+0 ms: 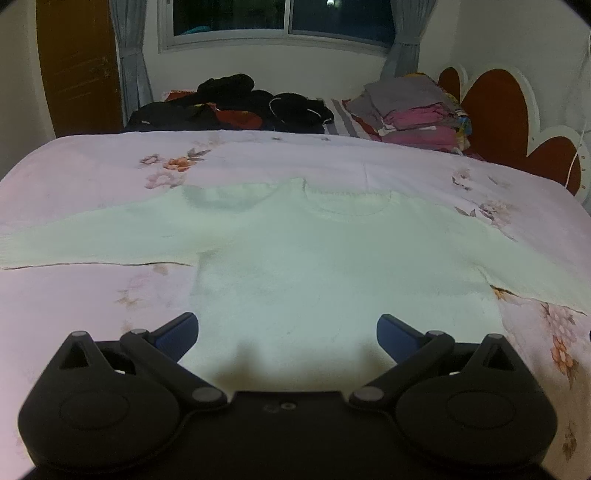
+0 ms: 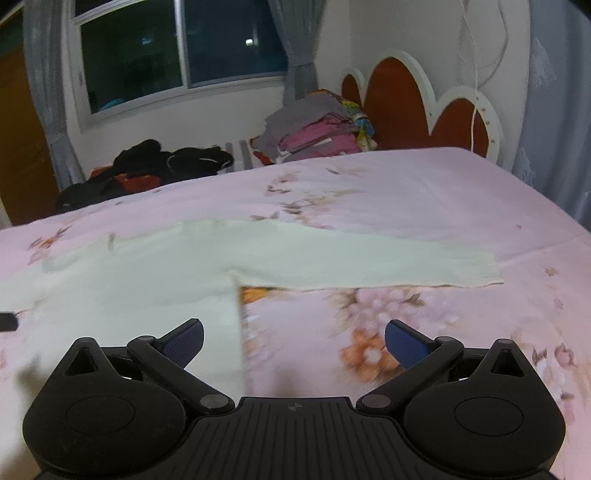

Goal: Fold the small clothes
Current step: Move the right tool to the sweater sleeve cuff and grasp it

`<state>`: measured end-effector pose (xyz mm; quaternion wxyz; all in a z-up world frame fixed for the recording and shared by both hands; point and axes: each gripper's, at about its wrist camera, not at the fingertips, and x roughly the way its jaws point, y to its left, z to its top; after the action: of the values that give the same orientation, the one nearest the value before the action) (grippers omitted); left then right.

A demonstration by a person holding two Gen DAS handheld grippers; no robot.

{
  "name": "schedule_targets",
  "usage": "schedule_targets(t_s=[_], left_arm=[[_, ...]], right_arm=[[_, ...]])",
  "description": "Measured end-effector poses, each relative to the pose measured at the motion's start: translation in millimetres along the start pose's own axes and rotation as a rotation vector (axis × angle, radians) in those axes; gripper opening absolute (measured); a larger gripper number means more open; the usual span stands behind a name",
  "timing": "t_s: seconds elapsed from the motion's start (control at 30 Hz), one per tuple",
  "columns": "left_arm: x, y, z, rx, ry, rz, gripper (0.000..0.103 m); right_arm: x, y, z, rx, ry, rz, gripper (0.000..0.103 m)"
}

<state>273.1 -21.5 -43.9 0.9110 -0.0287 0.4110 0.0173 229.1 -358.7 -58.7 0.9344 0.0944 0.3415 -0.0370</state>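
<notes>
A small pale green-white knit sweater (image 1: 332, 266) lies flat on the pink floral bedspread (image 1: 92, 302), neckline away from me and both sleeves spread out sideways. My left gripper (image 1: 287, 338) is open and empty, hovering over the sweater's lower hem. In the right wrist view the sweater's body (image 2: 129, 280) lies to the left and its right sleeve (image 2: 369, 262) stretches to the right. My right gripper (image 2: 294, 343) is open and empty above the sweater's right side edge, its left finger over the cloth and its right finger over bare bedspread (image 2: 461, 317).
A heap of dark clothes (image 1: 236, 107) lies at the far side of the bed. A stack of folded grey and pink clothes (image 1: 417, 110) sits beside the red and white headboard (image 1: 517, 122). A window with grey curtains (image 1: 280, 22) is behind.
</notes>
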Motion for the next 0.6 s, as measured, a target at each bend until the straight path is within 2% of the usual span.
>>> schedule_targets(t_s=[0.2, 0.37, 0.4, 0.43, 0.47, 0.6], left_arm=[[30.9, -22.3, 5.3, 0.002, 0.018, 0.013, 0.101], [48.0, -38.1, 10.4, 0.008, 0.019, 0.023, 0.099], [50.8, -41.6, 11.6, 0.015, 0.017, 0.025, 0.099], [53.3, -44.8, 12.7, 0.023, 0.015, 0.028, 0.098], [56.1, -47.1, 14.1, 0.03, 0.014, 0.029, 0.098], [65.7, -55.3, 18.2, 0.046, 0.021, 0.029, 0.095]], right_arm=[[51.1, -68.3, 16.0, 0.114, 0.032, -0.04, 0.102], [78.5, -121.4, 23.7, 0.178, 0.04, -0.131, 0.101], [83.2, -133.3, 24.9, 0.197, 0.042, -0.148, 0.095], [90.5, -143.7, 25.9, 0.216, 0.054, -0.16, 0.071], [97.2, -157.7, 26.7, 0.247, 0.074, -0.179, 0.06], [111.2, -197.1, 25.4, 0.347, 0.095, -0.21, 0.06]])
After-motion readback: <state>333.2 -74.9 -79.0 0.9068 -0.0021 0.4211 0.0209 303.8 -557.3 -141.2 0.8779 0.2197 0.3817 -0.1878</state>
